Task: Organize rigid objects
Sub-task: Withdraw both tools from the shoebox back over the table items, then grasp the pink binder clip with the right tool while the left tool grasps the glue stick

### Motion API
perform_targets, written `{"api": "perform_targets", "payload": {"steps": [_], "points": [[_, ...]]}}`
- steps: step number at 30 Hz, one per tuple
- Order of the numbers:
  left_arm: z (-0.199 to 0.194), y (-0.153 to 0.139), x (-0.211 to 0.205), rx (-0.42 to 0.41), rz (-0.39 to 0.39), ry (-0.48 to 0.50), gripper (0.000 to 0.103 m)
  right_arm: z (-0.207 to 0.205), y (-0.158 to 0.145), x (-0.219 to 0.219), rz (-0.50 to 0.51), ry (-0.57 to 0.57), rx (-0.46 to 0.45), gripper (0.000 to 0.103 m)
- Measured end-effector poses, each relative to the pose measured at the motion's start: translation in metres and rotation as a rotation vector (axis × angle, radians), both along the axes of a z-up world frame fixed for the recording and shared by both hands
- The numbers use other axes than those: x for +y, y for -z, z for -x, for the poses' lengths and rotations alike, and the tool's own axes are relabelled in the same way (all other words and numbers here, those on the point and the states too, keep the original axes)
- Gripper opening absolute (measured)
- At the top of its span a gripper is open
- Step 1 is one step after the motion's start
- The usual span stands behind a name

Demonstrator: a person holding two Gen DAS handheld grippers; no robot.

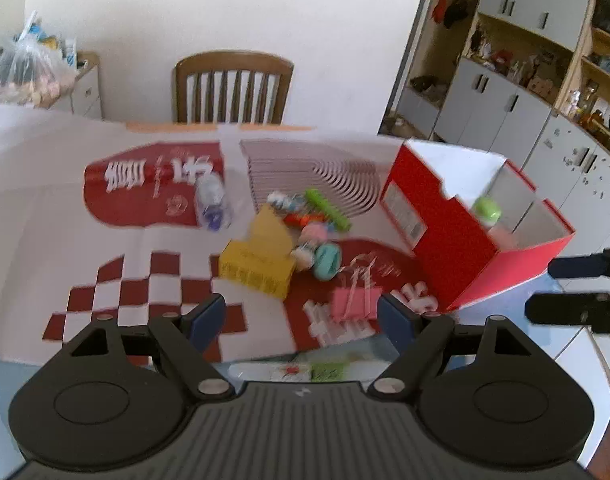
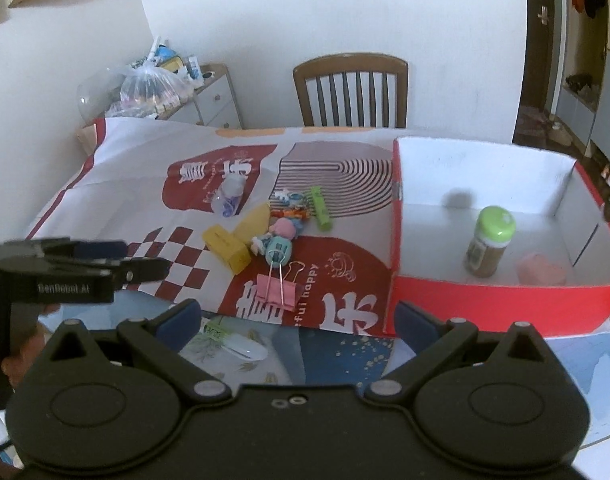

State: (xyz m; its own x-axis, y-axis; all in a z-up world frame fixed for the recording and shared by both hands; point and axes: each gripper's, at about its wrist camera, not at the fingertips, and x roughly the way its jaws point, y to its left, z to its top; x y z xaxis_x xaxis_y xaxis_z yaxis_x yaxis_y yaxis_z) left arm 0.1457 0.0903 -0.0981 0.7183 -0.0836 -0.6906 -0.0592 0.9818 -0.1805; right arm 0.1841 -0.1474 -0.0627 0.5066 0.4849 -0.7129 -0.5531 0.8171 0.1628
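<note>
Both grippers hovered empty over the cluttered surface (image 2: 117,184).
Left gripper (image 1: 301,316) and right gripper (image 2: 297,322) had fingers wide; toys (image 2: 279,236) lay beside the red box (image 2: 485,308), a bottle (image 2: 490,242) inside.

We look down and forward from both wrists over the cloth-covered worktop (image 1: 65,208). Both views share the red cardboard box (image 2: 485,300) and the brown wooden chair (image 1: 233,84).

Green-capped jar (image 2: 490,240) upright inside red box (image 2: 501,304), pink binder clip (image 2: 276,294) outside
</note>
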Motion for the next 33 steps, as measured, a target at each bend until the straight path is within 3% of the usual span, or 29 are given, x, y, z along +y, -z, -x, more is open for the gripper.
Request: {"api": "perform_targets", "payload": {"steps": [4,14,21,28,33], "points": [[0.002,0.018,0.007,0.019,-0.002,-0.003,0.083,-0.004,0.011,0.016,0.017,0.000,0.016,0.103],[0.004,0.056,0.002,0.040,-0.062,0.118,0.083,-0.017,0.036,0.055,0.055,0.004,0.048,0.103],[0.001,0.070,-0.007,0.023,-0.149,0.211,0.083,-0.037,0.059,0.078,0.103,0.034,0.057,0.102],[-0.006,0.085,-0.026,0.007,-0.275,0.396,0.083,-0.052,0.082,0.090,0.148,0.036,0.091,0.098],[-0.015,0.094,-0.032,0.010,-0.291,0.447,0.083,-0.060,0.092,0.098,0.161,0.043,0.111,0.094]]}}
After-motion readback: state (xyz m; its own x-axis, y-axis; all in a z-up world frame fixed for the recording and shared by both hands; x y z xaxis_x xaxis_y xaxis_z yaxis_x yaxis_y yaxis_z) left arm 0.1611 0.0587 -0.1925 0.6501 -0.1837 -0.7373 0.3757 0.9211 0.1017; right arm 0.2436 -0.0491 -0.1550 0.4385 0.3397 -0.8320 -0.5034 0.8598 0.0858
